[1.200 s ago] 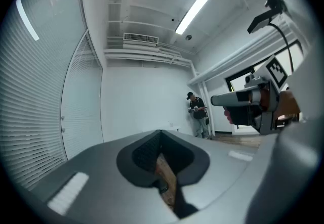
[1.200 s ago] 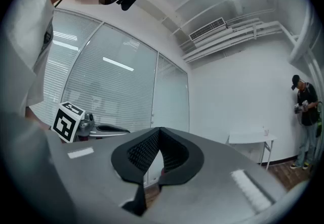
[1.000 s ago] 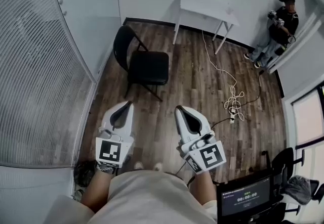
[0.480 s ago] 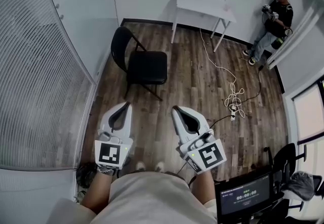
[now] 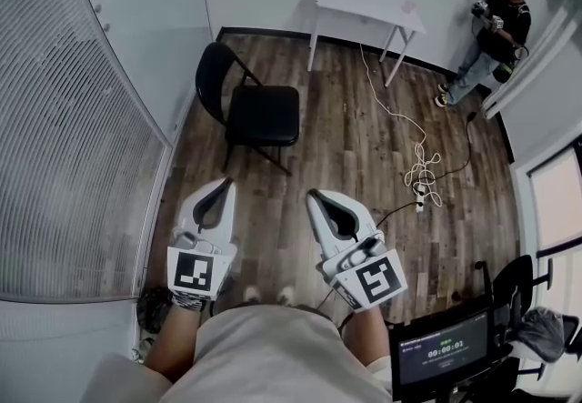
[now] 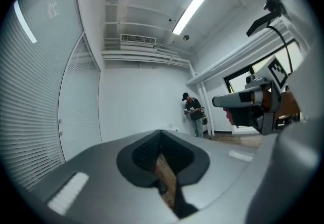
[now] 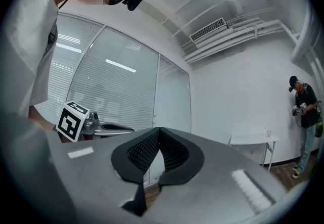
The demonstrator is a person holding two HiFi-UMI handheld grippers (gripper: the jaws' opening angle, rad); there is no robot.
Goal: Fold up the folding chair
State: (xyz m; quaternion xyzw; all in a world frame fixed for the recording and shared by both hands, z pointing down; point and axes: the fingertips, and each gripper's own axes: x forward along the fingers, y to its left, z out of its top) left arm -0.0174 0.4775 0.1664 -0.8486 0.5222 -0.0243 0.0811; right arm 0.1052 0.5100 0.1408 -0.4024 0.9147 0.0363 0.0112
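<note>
While almost nothing has changed over the last second, the small differences say the task is only starting. Both tools keep their place at lower centre of the head view, pointing up the frame. The left gripper point(image 5: 221, 187) is fully closed with nothing in it; its own view shows the dark pads point(image 6: 147, 154) meeting, with only floor showing beneath them. The right gripper point(image 5: 318, 198) is likewise pressed closed and empty. The picture has drifted a touch, so the chair point(image 5: 262, 115) and the table point(image 5: 364, 3) sit slightly higher and further left than before. The person point(image 5: 498, 24) at upper right has shifted a little in frame too. The clock on the screen point(image 5: 443, 351) at lower right seems to have ticked on from all zeros, though it is small.

The chair stands at upper centre-left, near the left wall, still unfolded: seat flat, back upright on its left side. It is well apart from both grippers, and the cable point(image 5: 414, 169) lies off to its right. By my reading, the approach has yet to begin, and the jaws will need to open before taking the seat or back.
</note>
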